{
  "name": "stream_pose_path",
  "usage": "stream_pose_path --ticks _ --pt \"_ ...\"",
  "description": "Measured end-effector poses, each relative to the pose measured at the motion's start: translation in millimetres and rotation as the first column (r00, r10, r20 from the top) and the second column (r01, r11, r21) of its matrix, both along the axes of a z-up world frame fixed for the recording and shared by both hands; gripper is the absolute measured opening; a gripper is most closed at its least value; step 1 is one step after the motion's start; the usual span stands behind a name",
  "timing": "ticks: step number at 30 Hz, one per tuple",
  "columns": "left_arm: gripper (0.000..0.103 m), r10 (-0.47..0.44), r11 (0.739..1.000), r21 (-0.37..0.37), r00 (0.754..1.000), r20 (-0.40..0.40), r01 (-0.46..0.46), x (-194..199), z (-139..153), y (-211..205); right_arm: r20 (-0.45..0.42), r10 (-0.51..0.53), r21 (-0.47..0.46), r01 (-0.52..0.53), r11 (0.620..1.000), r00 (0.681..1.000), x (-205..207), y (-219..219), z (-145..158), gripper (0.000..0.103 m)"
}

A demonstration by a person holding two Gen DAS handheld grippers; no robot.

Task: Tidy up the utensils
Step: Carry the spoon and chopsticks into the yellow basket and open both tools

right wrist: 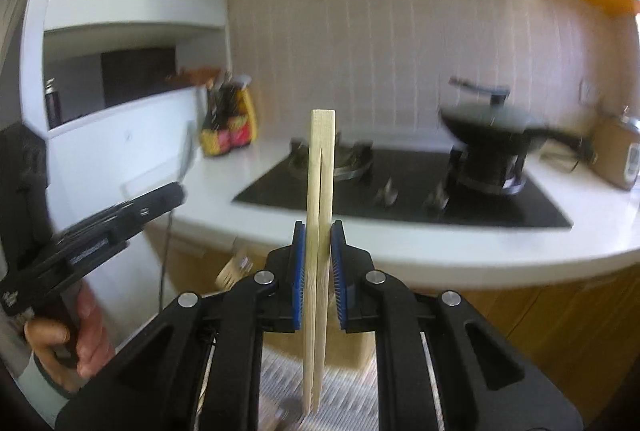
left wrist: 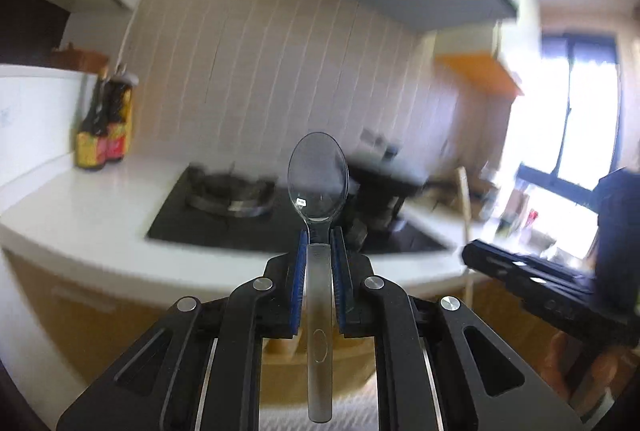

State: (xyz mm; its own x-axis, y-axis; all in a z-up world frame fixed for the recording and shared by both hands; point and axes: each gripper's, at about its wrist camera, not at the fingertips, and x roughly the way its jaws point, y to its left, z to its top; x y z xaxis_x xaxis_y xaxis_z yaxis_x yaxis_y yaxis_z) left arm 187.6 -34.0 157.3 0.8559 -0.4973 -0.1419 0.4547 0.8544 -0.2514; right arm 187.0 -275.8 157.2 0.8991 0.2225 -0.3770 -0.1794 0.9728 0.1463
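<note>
Clamped between blue pads (left wrist: 298, 271), spoon (left wrist: 318, 175) protrudes forward.

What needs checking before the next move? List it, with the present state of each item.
1. Left gripper shut on the clear plastic spoon: ok, pads clamp its handle, bowl pointing forward.
2. Right gripper shut on the wooden chopsticks: ok, both sticks sit between the pads.
3. Chopsticks aligned as a pair: ok, side by side, ends level.
4. Grippers apart from each other: ok, the left gripper shows off to the side in the right wrist view, no contact.
5. Clear of the stove and the wok: ok, both lie well ahead.
6. Destination for the utensils: cannot tell, no holder or tray in view.
</note>
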Motion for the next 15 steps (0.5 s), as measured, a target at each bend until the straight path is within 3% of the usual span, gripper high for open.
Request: stream_pose_path --ticks 3,6,15 --pt "0.010 0.006 0.999 -0.045 1.000 0.020 -0.005 17 -6 2 0.067 -0.032 -0.022 0.033 0.999 0.997 14 2 4 0.011" --pt "0.010 0.031 0.999 -0.024 0.999 0.043 -0.030 35 -13 -3 0.102 -0.046 -0.023 0.048 0.999 0.994 32 3 -1 0.011" --pt "0.010 0.068 0.997 0.024 0.996 0.053 -0.069 77 -51 -8 0.103 -0.053 0.014 0.052 0.999 0.993 69 -2 -39 0.011"
